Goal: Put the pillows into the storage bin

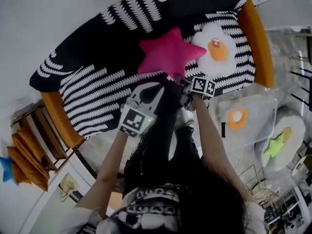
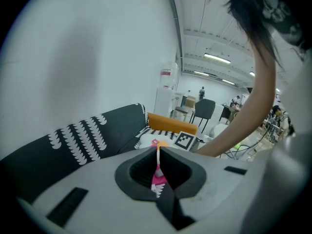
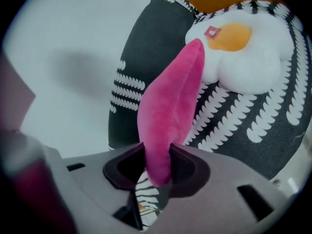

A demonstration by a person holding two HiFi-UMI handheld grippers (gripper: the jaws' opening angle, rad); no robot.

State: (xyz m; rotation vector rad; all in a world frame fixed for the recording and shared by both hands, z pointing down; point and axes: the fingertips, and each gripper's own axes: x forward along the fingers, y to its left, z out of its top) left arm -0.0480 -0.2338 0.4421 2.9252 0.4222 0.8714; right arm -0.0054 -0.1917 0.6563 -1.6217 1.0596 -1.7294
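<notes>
Black-and-white patterned sofa [image 1: 97, 82] with orange arms, against a white wall [image 1: 44, 18]. The right gripper [image 3: 157, 167] is clenched on one point of the pink star pillow [image 3: 168, 106], which extends ahead of it on the sofa, with the fried-egg pillow [image 1: 218, 50] beyond. Left gripper [image 2: 157, 172] alongside, jaws together and empty

Left of the star pillow [image 1: 170, 52] the sofa [image 1: 97, 87] seat is bare: open lane in. To its right the egg pillow [image 1: 217, 48] fills the seat up to the orange armrest [image 1: 256, 38]. The backrest [image 1: 136, 13] walls off the far side. The right tool [image 1: 179, 79] grips the star's near point, with the left tool [image 1: 155, 87] just beside it, so that corner is crowded. The storage bin [image 1: 258, 126] top is probably open, with a second egg pillow [image 1: 238, 118] inside.
</notes>
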